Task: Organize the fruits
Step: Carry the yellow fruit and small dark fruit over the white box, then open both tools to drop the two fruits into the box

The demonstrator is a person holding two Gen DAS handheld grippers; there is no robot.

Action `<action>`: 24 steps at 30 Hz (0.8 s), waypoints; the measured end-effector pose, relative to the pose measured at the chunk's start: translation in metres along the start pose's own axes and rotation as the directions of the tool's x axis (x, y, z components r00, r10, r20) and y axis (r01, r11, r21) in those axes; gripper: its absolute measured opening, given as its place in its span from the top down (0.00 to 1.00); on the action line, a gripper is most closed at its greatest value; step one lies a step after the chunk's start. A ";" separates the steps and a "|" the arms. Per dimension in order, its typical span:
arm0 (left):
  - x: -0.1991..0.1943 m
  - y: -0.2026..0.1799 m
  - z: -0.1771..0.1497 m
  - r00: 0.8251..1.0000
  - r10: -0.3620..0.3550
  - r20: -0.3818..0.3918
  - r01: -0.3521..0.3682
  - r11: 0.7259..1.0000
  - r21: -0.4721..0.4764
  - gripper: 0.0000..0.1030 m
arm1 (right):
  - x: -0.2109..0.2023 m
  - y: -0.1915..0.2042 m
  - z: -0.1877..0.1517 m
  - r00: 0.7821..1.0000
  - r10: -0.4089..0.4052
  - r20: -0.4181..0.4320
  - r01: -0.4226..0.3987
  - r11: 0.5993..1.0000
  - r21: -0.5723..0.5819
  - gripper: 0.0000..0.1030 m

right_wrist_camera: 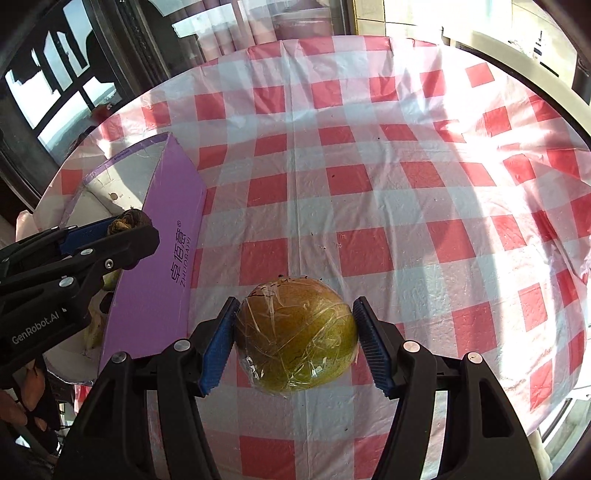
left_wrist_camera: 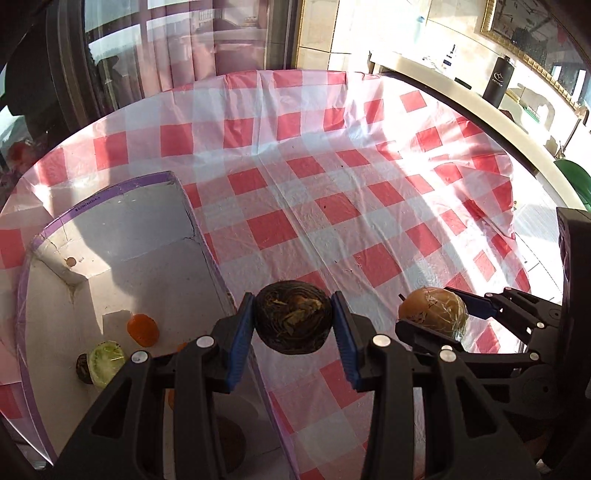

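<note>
Across the whole scene a red-and-white checked plastic cloth [right_wrist_camera: 369, 206] is covering the table, creased and shining where sunlight is falling on its right side. Beyond the far edge, curtains [left_wrist_camera: 207, 40] are hanging in front of a dark-framed window, and on the right a pale counter [left_wrist_camera: 461, 99] is carrying a black bottle [left_wrist_camera: 498, 79] below a gold-framed picture [left_wrist_camera: 524, 29].

On the left of the table a shallow purple box [right_wrist_camera: 162, 251] with a white inside is standing open. Inside it, an orange fruit [left_wrist_camera: 142, 329] is lying near a green fruit wrapped in film [left_wrist_camera: 107, 363], with a small dark fruit [left_wrist_camera: 83, 367] touching the green one on its left.

The left gripper [left_wrist_camera: 294, 321] is clamping a dark brown round fruit [left_wrist_camera: 293, 319] between its blue pads, holding it above the box's right wall, clear of the cloth. Just to its right, the right gripper [right_wrist_camera: 295, 334] is squeezing a larger yellow-green fruit wrapped in clear film [right_wrist_camera: 295, 336], both pads pressing its sides, and this fruit is hanging over the checked cloth beside the box.
</note>
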State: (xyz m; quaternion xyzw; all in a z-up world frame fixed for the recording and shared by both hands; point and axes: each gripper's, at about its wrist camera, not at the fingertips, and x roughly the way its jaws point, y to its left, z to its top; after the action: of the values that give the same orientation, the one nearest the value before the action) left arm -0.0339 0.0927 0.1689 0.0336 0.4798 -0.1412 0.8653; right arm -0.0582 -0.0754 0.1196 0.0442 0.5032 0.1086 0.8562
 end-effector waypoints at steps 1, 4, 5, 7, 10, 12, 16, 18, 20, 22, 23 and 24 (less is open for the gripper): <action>-0.002 0.009 -0.002 1.000 0.010 0.002 -0.010 1.000 -0.015 0.60 | -0.002 0.009 0.004 1.000 0.009 0.007 -0.008 1.000 -0.018 0.40; -0.008 0.039 -0.013 0.999 0.051 -0.002 -0.051 0.996 -0.072 0.60 | -0.003 0.041 0.014 0.999 0.043 0.021 -0.042 0.996 -0.084 0.40; -0.009 0.049 -0.018 0.998 0.064 -0.007 -0.065 0.994 -0.093 0.60 | -0.003 0.053 0.016 0.998 0.053 0.027 -0.050 0.993 -0.110 0.40; -0.013 0.072 -0.029 0.996 0.093 -0.017 -0.094 0.986 -0.139 0.60 | -0.003 0.077 0.018 0.997 0.075 0.033 -0.068 0.984 -0.163 0.40; -0.016 0.101 -0.044 0.990 0.134 -0.038 -0.138 0.971 -0.196 0.60 | 0.001 0.111 0.018 0.994 0.101 0.028 -0.091 0.962 -0.256 0.40; -0.017 0.120 -0.053 0.985 0.161 -0.057 -0.170 0.959 -0.227 0.60 | 0.004 0.131 0.016 0.993 0.114 0.020 -0.101 0.942 -0.321 0.40; -0.014 0.152 -0.069 0.970 0.212 -0.116 -0.237 0.929 -0.285 0.60 | 0.010 0.171 0.008 0.991 0.131 0.000 -0.116 0.880 -0.461 0.40; -0.012 0.165 -0.077 0.962 0.233 -0.140 -0.266 0.914 -0.307 0.60 | 0.018 0.190 0.004 0.992 0.122 -0.018 -0.113 0.841 -0.530 0.40; -0.010 0.175 -0.083 0.954 0.254 -0.158 -0.293 0.903 -0.315 0.60 | 0.028 0.203 0.000 0.993 0.109 -0.049 -0.118 0.815 -0.568 0.40; -0.009 0.181 -0.087 0.949 0.265 -0.172 -0.308 0.895 -0.322 0.60 | 0.039 0.210 -0.003 0.993 0.097 -0.074 -0.122 0.800 -0.588 0.40; -0.008 0.183 -0.089 0.946 0.269 -0.180 -0.315 0.892 -0.324 0.59 | 0.044 0.213 -0.004 0.992 0.086 -0.090 -0.123 0.793 -0.596 0.40; -0.008 0.185 -0.091 0.945 0.272 -0.184 -0.320 0.890 -0.326 0.59 | 0.049 0.215 -0.004 0.992 0.074 -0.105 -0.123 0.788 -0.603 0.40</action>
State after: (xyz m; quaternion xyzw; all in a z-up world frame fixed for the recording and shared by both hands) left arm -0.0611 0.2892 0.1124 -0.0395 0.5431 0.0831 0.8346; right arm -0.0694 0.1453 0.1155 -0.2114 0.4708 0.3108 0.7982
